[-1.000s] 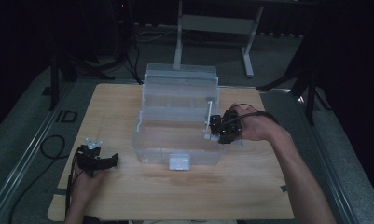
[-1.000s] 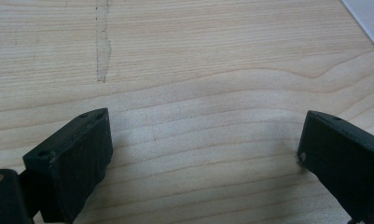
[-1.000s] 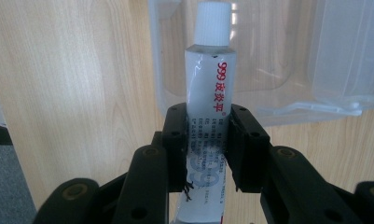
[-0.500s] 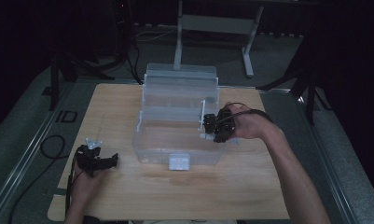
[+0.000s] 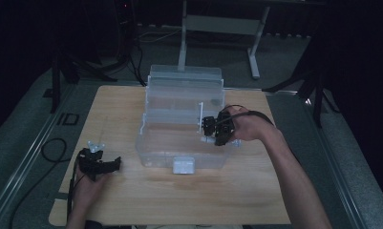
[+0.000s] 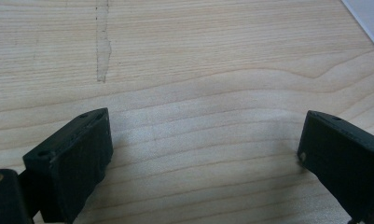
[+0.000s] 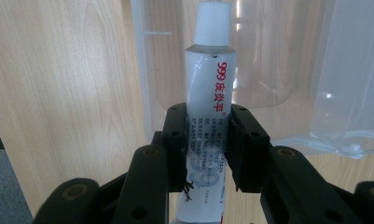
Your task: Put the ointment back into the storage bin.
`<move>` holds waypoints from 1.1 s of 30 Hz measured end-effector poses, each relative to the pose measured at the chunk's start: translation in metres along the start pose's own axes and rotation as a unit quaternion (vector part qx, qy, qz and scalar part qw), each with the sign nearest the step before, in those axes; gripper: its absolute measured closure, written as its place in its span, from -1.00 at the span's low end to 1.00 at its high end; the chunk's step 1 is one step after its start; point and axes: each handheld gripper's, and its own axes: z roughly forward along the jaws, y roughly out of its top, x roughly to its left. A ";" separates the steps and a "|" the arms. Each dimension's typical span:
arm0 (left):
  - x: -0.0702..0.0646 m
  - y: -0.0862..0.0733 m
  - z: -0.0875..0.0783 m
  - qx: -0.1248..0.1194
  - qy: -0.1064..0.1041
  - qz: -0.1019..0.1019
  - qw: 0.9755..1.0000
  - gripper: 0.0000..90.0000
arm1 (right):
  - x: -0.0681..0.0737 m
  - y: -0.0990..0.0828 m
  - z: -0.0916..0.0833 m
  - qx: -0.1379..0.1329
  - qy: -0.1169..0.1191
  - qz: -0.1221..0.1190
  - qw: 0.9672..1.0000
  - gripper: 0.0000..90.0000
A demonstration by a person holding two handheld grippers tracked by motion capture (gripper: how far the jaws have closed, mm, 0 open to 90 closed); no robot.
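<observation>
Lower left of the high view: your left hand (image 5: 84, 188) rests on the wooden bench (image 5: 179, 205) with the left gripper (image 5: 113, 164) pointing toward the middle of the frame, its cable running down along your hand. In the left gripper view its fingers (image 6: 75, 161) stand wide apart with bare wood grain between them — nothing held. A pale strip mark runs down the wood at the upper left of that view, and a corner of clear plastic shows at the upper right edge.

Centre of the high view: a clear plastic tackle box (image 5: 184, 119) sits open on the bench, lid standing up at the far side, tiers stepped back, a pale latch (image 5: 183, 165) on its near wall.

Right of centre: your right hand (image 5: 249, 126) holds the right gripper (image 5: 209, 128) at the box's right end, over the rim, pointing left into the box. In the right gripper view its fingers (image 7: 175, 144) are clamped on a white tube (image 7: 210, 93) — white ribbed cap up at the top of the frame, red "999" and red characters down its side. The tube stands in front of the box's clear walls, with bench wood at the left of that view. Whether the tube touches the box, can't tell.
</observation>
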 end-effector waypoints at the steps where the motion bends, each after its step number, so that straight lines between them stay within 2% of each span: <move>1: 0.000 0.000 0.000 0.000 0.000 0.000 1.000 -0.92 | -0.001 0.000 0.001 -0.002 -0.001 -0.001 1.000 0.56; 17: 0.000 0.000 0.000 0.000 0.000 0.000 1.000 -0.92 | -0.003 0.011 0.010 0.010 0.000 -0.005 1.000 0.56; 28: 0.000 0.000 0.000 0.000 0.000 0.000 1.000 -0.92 | -0.003 0.018 0.014 0.002 0.003 -0.010 1.000 0.56; 33: 0.000 0.000 0.000 0.001 0.000 0.000 1.000 -0.92 | -0.003 0.020 0.019 0.012 0.003 -0.011 1.000 0.56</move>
